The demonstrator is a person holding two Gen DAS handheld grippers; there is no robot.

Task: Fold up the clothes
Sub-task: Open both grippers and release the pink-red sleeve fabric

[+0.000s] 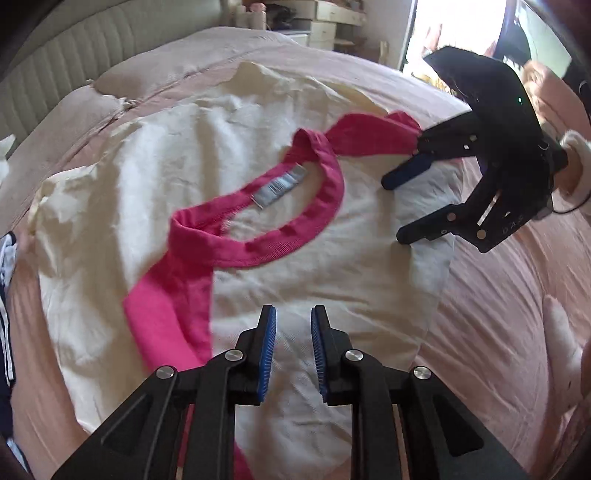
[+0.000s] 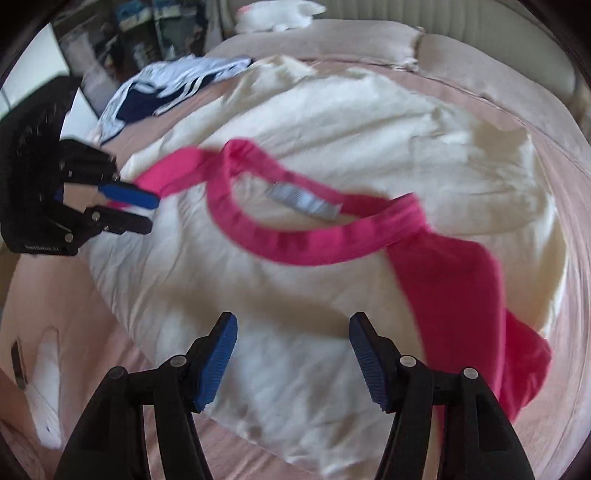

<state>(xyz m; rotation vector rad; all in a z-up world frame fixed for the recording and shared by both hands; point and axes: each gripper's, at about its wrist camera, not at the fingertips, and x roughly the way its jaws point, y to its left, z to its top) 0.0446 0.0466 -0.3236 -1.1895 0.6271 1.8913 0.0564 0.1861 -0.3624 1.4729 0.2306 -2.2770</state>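
Observation:
A cream shirt (image 1: 147, 184) with a pink collar (image 1: 288, 247) and pink sleeves lies spread on a pink bedspread (image 1: 498, 295), its grey label (image 1: 280, 186) facing up. My left gripper (image 1: 293, 310) hovers over the cream cloth next to one pink sleeve (image 1: 166, 314), pads a narrow gap apart with nothing pinched. In the right wrist view the left gripper (image 2: 153, 213) sits at that sleeve's end (image 2: 173, 173). My right gripper (image 2: 293, 321) stands wide open above the shirt (image 2: 332, 147). From the left wrist view the right gripper (image 1: 391, 210) has one finger touching the other sleeve's end (image 1: 369, 136).
A dark blue and white striped garment (image 2: 166, 88) lies crumpled at the bed's far side. A padded headboard (image 1: 55, 74) runs behind the bed. Drawers (image 1: 325, 22) and a bright window stand beyond. A hand in a white cuff (image 1: 572, 162) holds the right gripper.

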